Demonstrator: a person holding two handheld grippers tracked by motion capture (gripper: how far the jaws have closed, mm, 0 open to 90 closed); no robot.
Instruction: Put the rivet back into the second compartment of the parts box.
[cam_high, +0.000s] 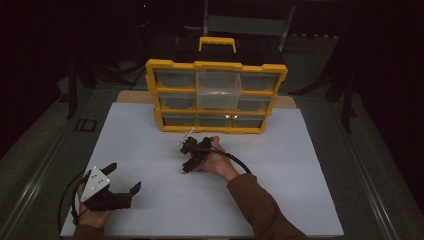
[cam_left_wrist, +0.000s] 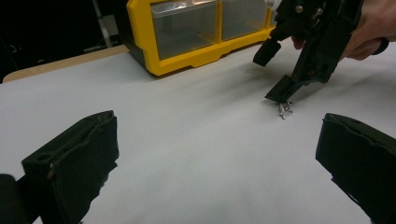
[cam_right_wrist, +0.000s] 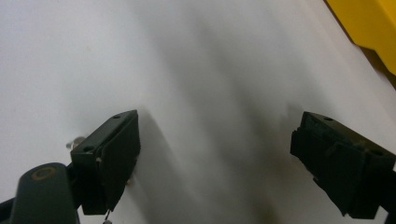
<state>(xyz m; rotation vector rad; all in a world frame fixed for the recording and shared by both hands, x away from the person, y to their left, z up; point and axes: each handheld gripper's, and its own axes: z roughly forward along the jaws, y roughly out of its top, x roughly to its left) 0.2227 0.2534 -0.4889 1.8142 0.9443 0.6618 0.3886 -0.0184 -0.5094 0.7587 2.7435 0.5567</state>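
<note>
The small metal screws (cam_left_wrist: 284, 110) lay as a tiny cluster on the white table (cam_high: 150, 130), in front of the yellow drawer organizer (cam_high: 216, 95) and well clear of it. They sat right at the tip of one jaw of the right gripper (cam_left_wrist: 299, 70), touching it or just beside it; in the right gripper view a sliver of metal (cam_right_wrist: 75, 141) peeked out past the outer side of one jaw, so the cluster seemed to lie outside the gap rather than between the jaws. Those jaws were spread wide with nothing between them. The pieces were too small and tangled to give a clear long axis or pointing direction. The right hand (cam_high: 215, 161) was much the nearer; the left gripper (cam_high: 112, 187) rested well apart near the table's front edge, its jaws also spread and empty. A sideways shift to bring the screws between the jaws looked necessary.
</note>
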